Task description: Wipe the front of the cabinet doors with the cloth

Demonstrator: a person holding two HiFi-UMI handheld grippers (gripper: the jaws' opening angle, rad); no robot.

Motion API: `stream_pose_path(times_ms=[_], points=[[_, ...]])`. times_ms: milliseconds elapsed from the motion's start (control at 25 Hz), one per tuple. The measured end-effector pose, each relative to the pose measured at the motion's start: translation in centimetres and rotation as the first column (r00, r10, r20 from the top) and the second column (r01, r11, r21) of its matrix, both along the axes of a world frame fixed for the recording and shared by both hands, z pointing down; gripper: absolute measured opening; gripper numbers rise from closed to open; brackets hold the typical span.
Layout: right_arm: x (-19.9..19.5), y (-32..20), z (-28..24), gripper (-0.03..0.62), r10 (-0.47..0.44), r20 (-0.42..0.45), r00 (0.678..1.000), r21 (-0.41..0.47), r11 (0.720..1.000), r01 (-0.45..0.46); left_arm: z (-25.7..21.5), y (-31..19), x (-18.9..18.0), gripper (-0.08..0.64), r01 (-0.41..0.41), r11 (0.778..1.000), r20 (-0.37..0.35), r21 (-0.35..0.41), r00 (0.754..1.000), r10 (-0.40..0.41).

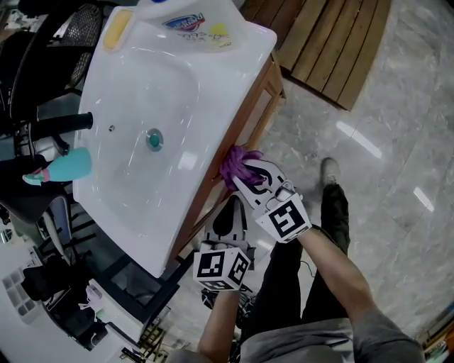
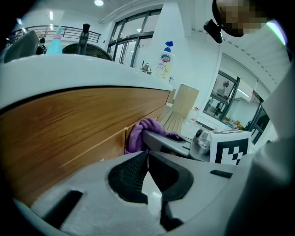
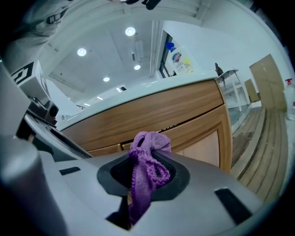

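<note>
Nearest, the left gripper (image 2: 147, 154) is held with its jaws closed together on nothing, just beside the right gripper (image 3: 146, 162), whose jaws are clamped on the bunched purple cloth (image 3: 148, 143); the cloth is pressed against the upper front of the wooden cabinet doors (image 3: 184, 131), under the sink rim. Wiping is judged to be under way; no wiped patch can be told apart, so the lower panels are taken as left to do; farther off, the sink basin (image 1: 135, 92) is seen empty but for its drain, with a yellow block (image 1: 117, 30) and a cleaner bottle (image 1: 193, 21) set on its far rim.
</note>
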State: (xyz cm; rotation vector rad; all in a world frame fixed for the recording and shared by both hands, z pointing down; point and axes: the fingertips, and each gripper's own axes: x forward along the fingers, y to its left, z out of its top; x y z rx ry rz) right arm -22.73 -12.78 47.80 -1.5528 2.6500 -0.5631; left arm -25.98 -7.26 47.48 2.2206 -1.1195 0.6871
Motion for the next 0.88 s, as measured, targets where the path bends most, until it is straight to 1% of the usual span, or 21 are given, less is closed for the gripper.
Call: stream_pose_path(times_ms=[240,520,880], points=[[1.5,-0.6,0.4,0.064,0.027,0.034,0.999,-0.015,1.000,-0.026,0.1,-0.4,0.8,0.011,0.007,1.000,0.003,-0.002,1.000,-0.007],[3.9,-2.0,0.8,0.064,0.037,0.026,0.999,-0.025,0.999,-0.036,0.7,-0.5,2.1,0.011,0.010,1.000,0.014,-0.017,1.000,-0.010],[6.9,-3.5,1.1,0.064,0.061,0.052,0.997,-0.041,0.997,-0.059,0.8,-1.0,4.2,0.011,0.024,0.999,0.021,-0.030,1.000,-0.023]])
